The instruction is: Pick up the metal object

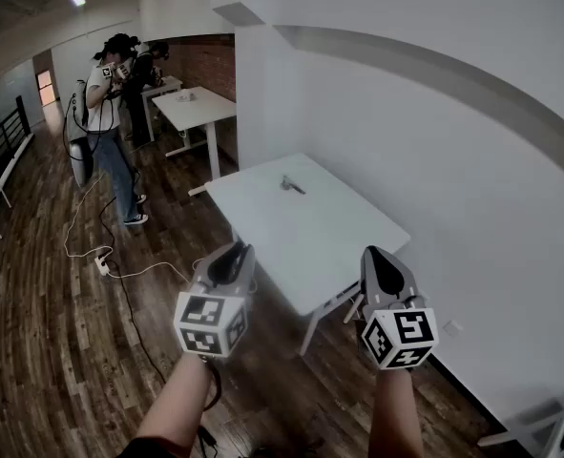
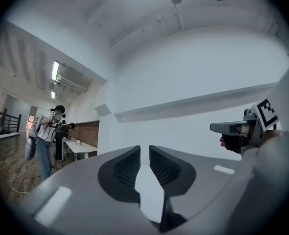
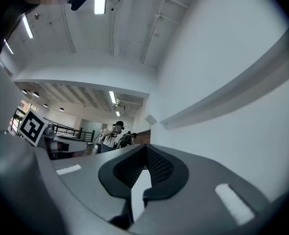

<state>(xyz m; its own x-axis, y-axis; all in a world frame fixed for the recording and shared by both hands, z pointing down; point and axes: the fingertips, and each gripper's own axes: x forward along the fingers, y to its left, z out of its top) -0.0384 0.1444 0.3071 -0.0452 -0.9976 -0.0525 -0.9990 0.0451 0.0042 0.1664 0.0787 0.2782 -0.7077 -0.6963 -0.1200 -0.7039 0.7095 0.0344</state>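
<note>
A small grey metal object lies on the white table, toward its far side. Both grippers hang in the air in front of the table's near corner, well short of the object. My left gripper has its jaws a narrow slit apart with nothing between them. My right gripper has its tips touching and holds nothing. Both gripper views look up at the white wall; neither shows the object. The right gripper also shows at the right edge of the left gripper view.
A white wall runs close along the table's right side. Two people stand by a second white table at the back left. A white cable trails over the wooden floor to the table's left. A white furniture piece sits at bottom right.
</note>
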